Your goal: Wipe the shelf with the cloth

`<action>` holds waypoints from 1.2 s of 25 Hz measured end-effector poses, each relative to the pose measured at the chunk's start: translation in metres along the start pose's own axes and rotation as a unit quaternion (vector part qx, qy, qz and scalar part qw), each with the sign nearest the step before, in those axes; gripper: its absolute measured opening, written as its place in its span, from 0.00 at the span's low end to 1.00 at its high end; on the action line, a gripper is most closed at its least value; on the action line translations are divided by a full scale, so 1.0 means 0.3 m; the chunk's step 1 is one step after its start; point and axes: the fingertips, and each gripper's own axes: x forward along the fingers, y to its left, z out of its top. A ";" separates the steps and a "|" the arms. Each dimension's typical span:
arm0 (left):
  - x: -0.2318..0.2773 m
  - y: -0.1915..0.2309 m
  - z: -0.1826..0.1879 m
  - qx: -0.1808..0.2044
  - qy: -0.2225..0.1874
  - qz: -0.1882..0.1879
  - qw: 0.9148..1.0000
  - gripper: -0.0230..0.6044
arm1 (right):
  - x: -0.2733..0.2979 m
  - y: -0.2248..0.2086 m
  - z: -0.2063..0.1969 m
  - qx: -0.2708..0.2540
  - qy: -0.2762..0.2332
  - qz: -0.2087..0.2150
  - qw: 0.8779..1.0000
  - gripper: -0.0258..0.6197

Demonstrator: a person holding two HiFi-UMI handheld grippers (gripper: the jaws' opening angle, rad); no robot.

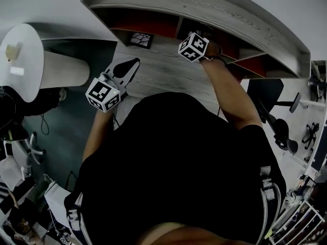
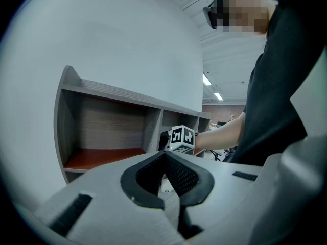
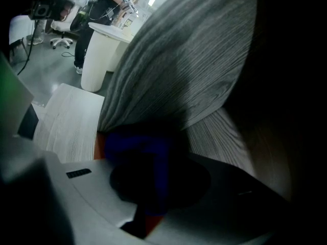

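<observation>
The grey wooden shelf [image 1: 204, 6] with orange-red compartment floors stands at the back of the desk. My right gripper, known in the head view by its marker cube [image 1: 193, 47], reaches into a middle compartment, its jaws hidden there. In the right gripper view, my right gripper [image 3: 153, 170] is shut on a blue cloth [image 3: 145, 149], in shadow by the compartment's grey wall [image 3: 194, 60]. My left gripper [image 1: 127, 65] hovers over the desk in front of the shelf, shut and empty. Its view shows the shut left gripper [image 2: 164, 156], the left compartment [image 2: 102, 157] and the right gripper's cube [image 2: 181, 138].
The pale wood-grain desk [image 1: 158, 73] lies under both grippers. A black-and-white patterned item [image 1: 140, 39] sits in the left compartment. A white round table [image 1: 23, 60] stands at the left and a black office chair [image 1: 271, 93] at the right.
</observation>
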 end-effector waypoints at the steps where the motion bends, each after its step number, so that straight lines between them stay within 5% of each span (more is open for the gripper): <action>1: 0.000 -0.001 -0.001 0.000 0.000 0.001 1.000 0.06 | 0.000 0.000 0.000 0.000 0.000 0.000 1.000 0.09; 20: 0.008 -0.040 -0.001 0.006 0.006 -0.015 1.000 0.06 | -0.062 0.039 -0.008 0.004 -0.005 0.031 0.999 0.11; 30: 0.152 -0.115 0.017 0.021 0.021 -0.079 0.996 0.06 | -0.272 0.073 -0.090 0.110 -0.054 0.048 0.991 0.11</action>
